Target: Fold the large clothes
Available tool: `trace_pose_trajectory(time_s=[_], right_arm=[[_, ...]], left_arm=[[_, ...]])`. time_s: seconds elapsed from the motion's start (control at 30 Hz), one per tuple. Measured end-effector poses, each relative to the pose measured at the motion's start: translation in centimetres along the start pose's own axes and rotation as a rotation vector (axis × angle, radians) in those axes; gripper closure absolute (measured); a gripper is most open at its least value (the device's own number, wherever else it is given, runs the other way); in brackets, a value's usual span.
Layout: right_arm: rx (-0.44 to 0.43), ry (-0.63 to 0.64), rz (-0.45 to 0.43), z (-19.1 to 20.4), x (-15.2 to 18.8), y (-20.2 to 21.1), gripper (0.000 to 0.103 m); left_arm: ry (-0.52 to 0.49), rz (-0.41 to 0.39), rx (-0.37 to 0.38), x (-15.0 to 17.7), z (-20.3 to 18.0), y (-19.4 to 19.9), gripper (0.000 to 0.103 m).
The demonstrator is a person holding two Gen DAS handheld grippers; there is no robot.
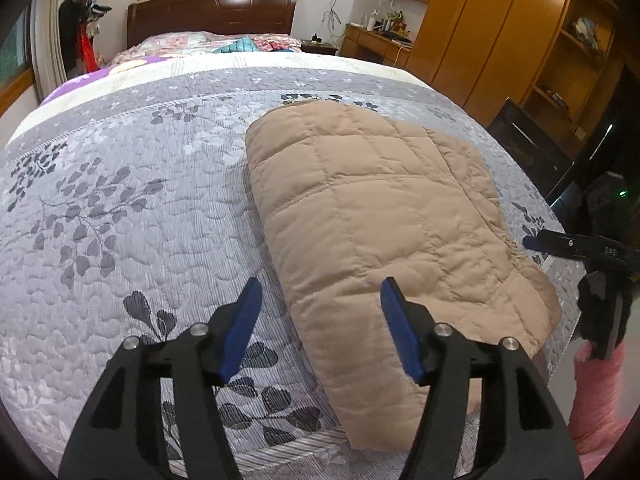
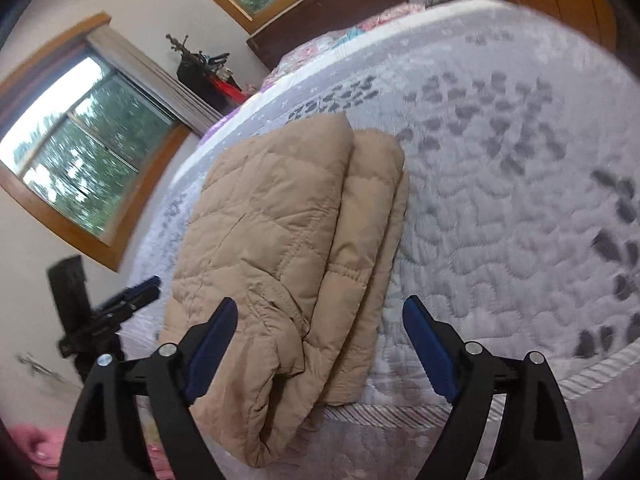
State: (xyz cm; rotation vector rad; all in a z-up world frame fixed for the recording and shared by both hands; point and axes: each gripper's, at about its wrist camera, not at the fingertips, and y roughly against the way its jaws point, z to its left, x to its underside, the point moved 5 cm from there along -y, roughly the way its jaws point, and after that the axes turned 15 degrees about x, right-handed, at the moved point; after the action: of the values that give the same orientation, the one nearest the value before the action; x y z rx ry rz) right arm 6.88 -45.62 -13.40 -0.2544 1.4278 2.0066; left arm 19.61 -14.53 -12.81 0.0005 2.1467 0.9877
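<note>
While folded on the grey leaf-patterned quilted bedspread [image 1: 132, 200], tan quilted puffer jacket [image 1: 384, 216] near the bed's foot edge.
Left gripper [image 1: 320, 320] and right gripper [image 2: 316, 344] both released, empty, spread above it; stacked layers seen only from right wrist; wooden wardrobe [image 1: 492, 28] only from left.

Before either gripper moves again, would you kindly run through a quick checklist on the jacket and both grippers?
1. Left gripper open, holding nothing: ok.
2. Right gripper open, holding nothing: ok.
3. Jacket folded into a compact bundle: ok.
4. Jacket fully on the bed: not ok, its near end hangs over the edge.
5. Layers aligned: not ok, lower layer sticks out on one side.
6. Sleeves tucked inside: cannot tell.
</note>
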Motion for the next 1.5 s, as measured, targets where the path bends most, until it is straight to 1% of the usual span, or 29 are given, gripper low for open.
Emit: trace_pose_trajectory(time_s=[0.1, 0.17, 0.33, 0.47, 0.57, 0.77, 0.93, 1.0, 1.1, 1.17, 1.27, 1.33, 1.37, 1.43, 1.47, 1.5], right_arm=[[-0.06, -0.032, 0.018, -0.6, -0.1, -1.1, 0.016], [-0.085, -0.053, 0.028, -1.0, -0.3, -1.9, 0.015], [-0.136, -0.081, 0.055, -1.6, -0.3, -3.2, 0.015], [-0.154, -0.089, 0.073, -1.7, -0.5, -4.5, 0.015], [-0.175, -0.094, 0.089, -1.7, -0.6, -5.3, 0.014], [-0.206, -0.094, 0.109, -1.2, -0.6, -6.4, 0.013], [-0.229, -0.074, 0.138, 0.1, -1.2, -8.2, 0.012], [-0.219, -0.061, 0.146, 0.7, -1.4, -8.9, 0.012], [-0.232, -0.05, 0.158, 1.6, -1.7, -9.4, 0.011], [-0.225, -0.039, 0.165, 2.5, -1.7, -10.0, 0.011], [-0.219, -0.013, 0.164, 3.4, -2.1, -10.4, 0.014], [-0.217, 0.003, 0.169, 4.3, -2.2, -10.8, 0.018], [-0.215, 0.008, 0.169, 4.3, -2.0, -10.5, 0.02], [-0.221, 0.015, 0.17, 5.0, -2.2, -10.5, 0.029], [-0.224, 0.019, 0.167, 5.2, -2.3, -10.5, 0.032], [-0.226, 0.024, 0.162, 5.2, -2.3, -10.3, 0.038]], left_arm=[[0.032, 0.005, 0.047, -0.1, 0.8, -0.6, 0.036], [0.06, 0.008, 0.071, -0.1, 1.4, -1.0, 0.035], [0.117, 0.027, 0.143, -0.1, 2.5, -2.3, 0.032], [0.143, 0.045, 0.203, -0.4, 3.0, -3.4, 0.028], [0.18, 0.057, 0.276, -0.6, 3.6, -4.2, 0.027], [0.258, 0.094, 0.414, -0.4, 4.7, -6.1, 0.021], [0.266, 0.111, 0.463, -0.4, 4.7, -7.2, 0.016], [0.263, 0.12, 0.474, -0.5, 4.7, -8.0, 0.015], [0.263, 0.145, 0.513, -0.6, 4.6, -9.5, 0.012], [0.263, 0.147, 0.525, -0.7, 4.4, -10.1, 0.012], [0.252, 0.147, 0.513, -0.7, 3.6, -10.0, 0.013], [0.237, 0.141, 0.505, -0.8, 3.1, -9.9, 0.021], [0.232, 0.135, 0.504, -0.9, 2.9, -9.8, 0.023], [0.219, 0.123, 0.503, -0.4, 2.7, -8.9, 0.032], [0.211, 0.118, 0.498, -0.4, 2.6, -8.7, 0.034], [0.198, 0.108, 0.489, -0.4, 2.4, -8.4, 0.038]])
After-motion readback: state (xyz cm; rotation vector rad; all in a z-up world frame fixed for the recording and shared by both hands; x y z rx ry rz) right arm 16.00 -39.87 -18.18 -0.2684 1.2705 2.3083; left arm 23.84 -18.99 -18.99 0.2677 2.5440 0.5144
